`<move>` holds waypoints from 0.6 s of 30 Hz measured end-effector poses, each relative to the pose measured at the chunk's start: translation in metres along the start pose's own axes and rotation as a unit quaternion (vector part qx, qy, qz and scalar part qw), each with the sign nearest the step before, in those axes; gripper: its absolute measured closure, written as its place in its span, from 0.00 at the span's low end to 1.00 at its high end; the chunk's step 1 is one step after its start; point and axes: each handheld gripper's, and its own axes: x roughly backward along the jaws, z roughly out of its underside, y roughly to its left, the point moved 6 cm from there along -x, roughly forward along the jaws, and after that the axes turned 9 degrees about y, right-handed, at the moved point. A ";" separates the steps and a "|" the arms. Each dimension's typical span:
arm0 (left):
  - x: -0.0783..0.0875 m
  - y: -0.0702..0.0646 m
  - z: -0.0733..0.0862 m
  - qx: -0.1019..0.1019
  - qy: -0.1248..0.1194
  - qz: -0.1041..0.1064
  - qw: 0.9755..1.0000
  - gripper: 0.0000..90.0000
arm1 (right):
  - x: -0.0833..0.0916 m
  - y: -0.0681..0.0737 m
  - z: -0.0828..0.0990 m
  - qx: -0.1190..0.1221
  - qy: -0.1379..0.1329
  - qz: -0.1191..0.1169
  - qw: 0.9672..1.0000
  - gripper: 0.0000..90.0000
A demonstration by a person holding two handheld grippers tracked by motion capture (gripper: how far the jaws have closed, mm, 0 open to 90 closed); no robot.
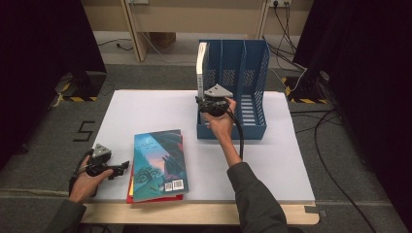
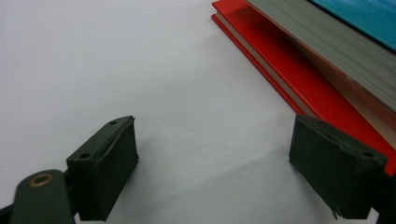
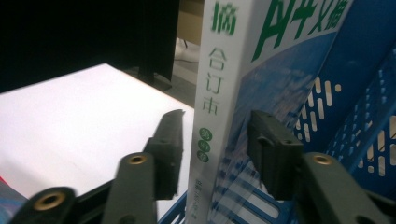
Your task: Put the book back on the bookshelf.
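Right tool (image 3: 215,149) straddles the white-spined book (image 3: 217,93), pads apart from it; book stands upright in the blue file rack's (image 1: 252,121) left slot. Left tool (image 2: 215,163) open, resting on desk (image 1: 145,107) near 2 stacked books (image 1: 158,165).

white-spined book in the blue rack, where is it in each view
High view: the white-spined book stands upright in the leftmost slot of the blue file rack, above the right tool.
Right gripper view: centre, its spine between that tool's open jaws.
Left gripper view: not among what is seen; red book at upper right.
Shared landmark: the white tabletop.
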 end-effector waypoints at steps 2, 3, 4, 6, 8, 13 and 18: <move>0.000 0.000 0.000 0.000 0.000 0.000 1.000 0.16 | 0.004 0.000 0.000 -0.005 -0.002 -0.005 1.000 0.58; 0.000 0.000 0.000 0.000 0.000 0.000 1.000 0.16 | 0.007 0.000 0.000 -0.006 -0.002 -0.007 1.000 0.56; 0.000 0.000 0.000 0.000 0.000 0.000 1.000 0.16 | 0.009 -0.001 0.001 -0.008 -0.003 -0.008 1.000 0.54; 0.000 0.000 0.000 -0.002 0.001 0.000 1.000 0.16 | 0.014 -0.002 0.003 -0.019 -0.007 -0.014 1.000 0.51; 0.000 0.000 0.000 -0.002 0.001 -0.001 1.000 0.16 | 0.019 -0.004 0.006 -0.025 -0.009 -0.017 1.000 0.48; 0.000 0.000 0.000 0.001 0.000 0.000 1.000 0.16 | 0.033 -0.004 0.013 -0.039 -0.015 -0.026 0.999 0.43; 0.000 0.000 0.000 0.001 0.000 0.000 1.000 0.16 | 0.049 0.004 0.024 -0.038 -0.014 -0.047 0.998 0.41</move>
